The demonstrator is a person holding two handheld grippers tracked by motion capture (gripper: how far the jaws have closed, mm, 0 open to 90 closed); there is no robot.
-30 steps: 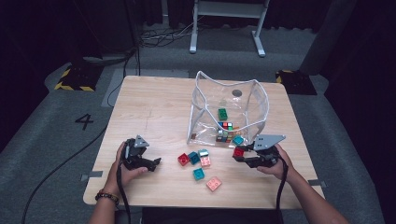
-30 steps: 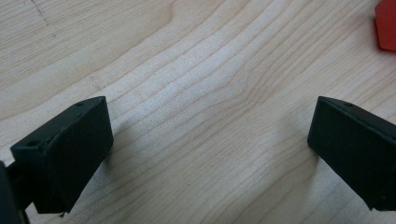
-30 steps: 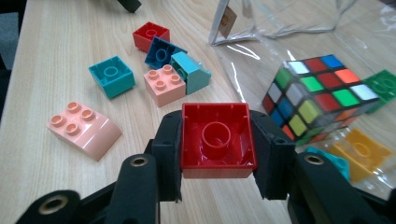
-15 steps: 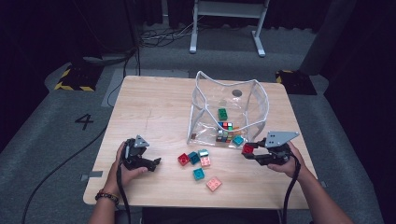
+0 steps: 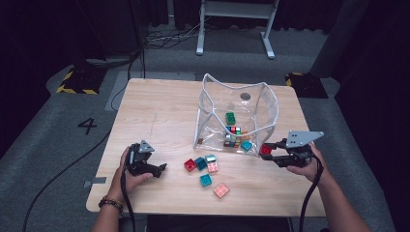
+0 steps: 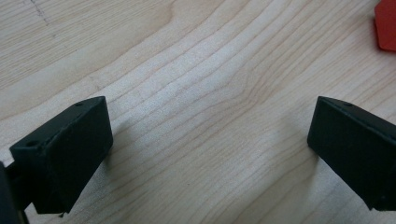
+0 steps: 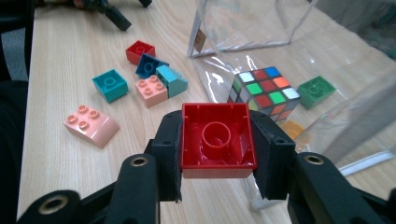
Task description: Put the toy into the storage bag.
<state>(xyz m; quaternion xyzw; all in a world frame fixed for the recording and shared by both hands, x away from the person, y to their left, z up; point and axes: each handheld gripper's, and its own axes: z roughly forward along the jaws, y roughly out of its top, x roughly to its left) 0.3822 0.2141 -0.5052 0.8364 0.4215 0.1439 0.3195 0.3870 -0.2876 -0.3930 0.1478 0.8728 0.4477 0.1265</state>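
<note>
My right gripper [image 5: 269, 151] is shut on a red brick [image 5: 265, 150] and holds it just above the table, beside the front right corner of the clear plastic bag [image 5: 239, 96]. In the right gripper view the red brick [image 7: 218, 140] shows its hollow underside, with a pad pressed on each side of it. My left gripper [image 5: 157, 169] rests on the table at the front left, open. In the left gripper view its black jaws stand wide apart over bare wood, the gripper [image 6: 210, 140] holding nothing.
Inside the bag lie a Rubik's cube [image 7: 264, 93], a green brick [image 7: 316, 92] and a teal brick [image 5: 246, 145]. Loose on the table in front of the bag are a red brick [image 5: 190, 165], a blue one [image 5: 200, 163], pink ones [image 5: 221, 190] and a teal one [image 5: 206, 180].
My right gripper has lifted the red brick and carried it to the right and away, toward the bag's front right corner. The left gripper has stayed put.
</note>
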